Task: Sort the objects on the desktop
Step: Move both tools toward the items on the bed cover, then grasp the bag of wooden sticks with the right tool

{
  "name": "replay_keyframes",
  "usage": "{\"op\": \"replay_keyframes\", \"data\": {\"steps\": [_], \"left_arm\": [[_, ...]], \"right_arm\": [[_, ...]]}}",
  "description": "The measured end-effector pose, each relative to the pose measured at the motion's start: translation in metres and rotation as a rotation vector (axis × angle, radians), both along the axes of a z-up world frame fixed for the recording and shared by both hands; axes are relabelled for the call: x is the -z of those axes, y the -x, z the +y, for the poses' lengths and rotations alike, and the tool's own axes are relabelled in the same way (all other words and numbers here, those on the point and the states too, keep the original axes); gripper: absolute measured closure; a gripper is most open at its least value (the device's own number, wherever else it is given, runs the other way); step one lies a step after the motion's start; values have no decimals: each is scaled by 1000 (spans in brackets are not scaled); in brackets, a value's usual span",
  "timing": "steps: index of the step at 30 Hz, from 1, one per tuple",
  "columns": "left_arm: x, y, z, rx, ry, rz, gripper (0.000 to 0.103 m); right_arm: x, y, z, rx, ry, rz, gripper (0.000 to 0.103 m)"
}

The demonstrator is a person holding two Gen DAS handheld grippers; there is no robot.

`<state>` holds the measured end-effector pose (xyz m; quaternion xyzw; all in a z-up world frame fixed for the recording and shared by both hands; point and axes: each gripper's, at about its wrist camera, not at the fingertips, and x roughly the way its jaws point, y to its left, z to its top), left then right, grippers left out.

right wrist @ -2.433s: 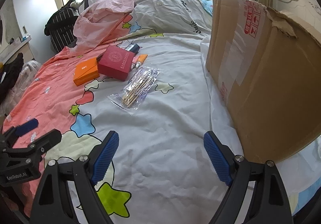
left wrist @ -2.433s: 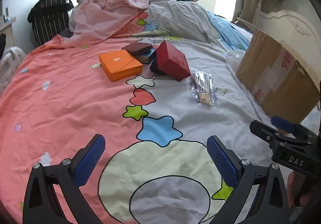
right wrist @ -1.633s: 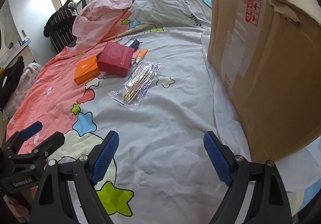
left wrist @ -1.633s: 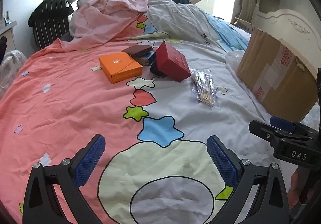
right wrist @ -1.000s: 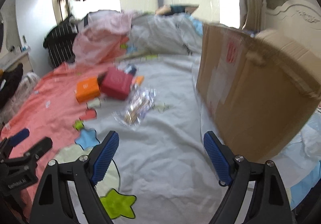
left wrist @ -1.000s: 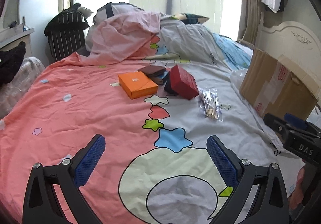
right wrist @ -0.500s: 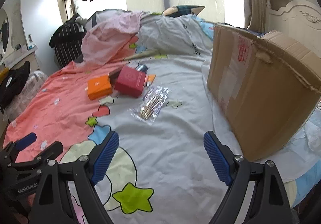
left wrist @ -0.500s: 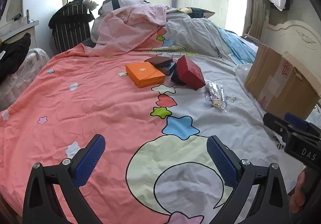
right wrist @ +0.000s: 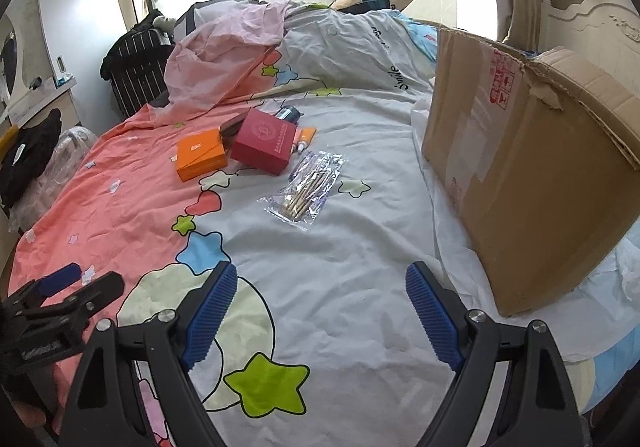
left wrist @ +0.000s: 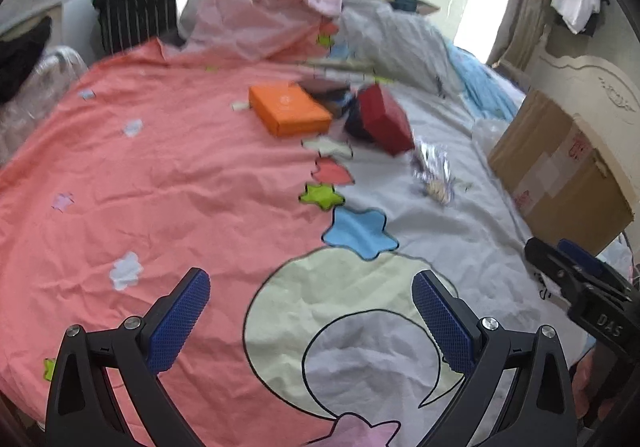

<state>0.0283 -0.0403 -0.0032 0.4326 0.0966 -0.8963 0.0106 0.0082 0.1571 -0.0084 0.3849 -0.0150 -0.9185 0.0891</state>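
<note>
On the bed lie an orange box (right wrist: 200,158), a red box (right wrist: 264,141), a dark wallet (right wrist: 232,127) and a tube (right wrist: 302,139) behind them, and a clear bag of wooden sticks (right wrist: 308,191). The left wrist view, blurred, shows the orange box (left wrist: 288,109), the red box (left wrist: 384,123) and the bag (left wrist: 434,175). My left gripper (left wrist: 310,319) is open and empty, well short of the objects. My right gripper (right wrist: 318,313) is open and empty, near the bed's front.
A large cardboard box (right wrist: 532,163) stands on the bed at the right; it also shows in the left wrist view (left wrist: 560,175). Crumpled pink and grey bedding (right wrist: 240,47) is heaped at the back. A striped bag (right wrist: 136,71) and a desk (right wrist: 40,99) are at the far left.
Both grippers have pulled back and risen from the objects, so more of the bed shows. The left view has swung and is blurred. Both stay open and empty.
</note>
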Motion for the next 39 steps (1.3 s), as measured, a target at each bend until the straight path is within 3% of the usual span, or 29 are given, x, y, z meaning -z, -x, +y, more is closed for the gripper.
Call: {"op": "replay_keyframes", "data": {"steps": [3, 7, 15, 27, 33, 39], "left_arm": [[5, 4, 1, -8, 22, -13, 0], [-3, 5, 10, -6, 113, 31, 0], [-10, 29, 11, 19, 109, 10, 0], [7, 69, 6, 41, 96, -26, 0], [8, 88, 2, 56, 57, -31, 0], [3, 112, 13, 82, 80, -25, 0]], "right_arm": [[1, 6, 0, -29, 21, -30, 19], [1, 18, -3, -37, 25, -58, 19], [0, 55, -7, -47, 30, -106, 19], [13, 119, -14, -89, 129, -222, 19], [22, 141, -28, -110, 94, -253, 19], [37, 158, -29, -101, 41, -274, 19]]}}
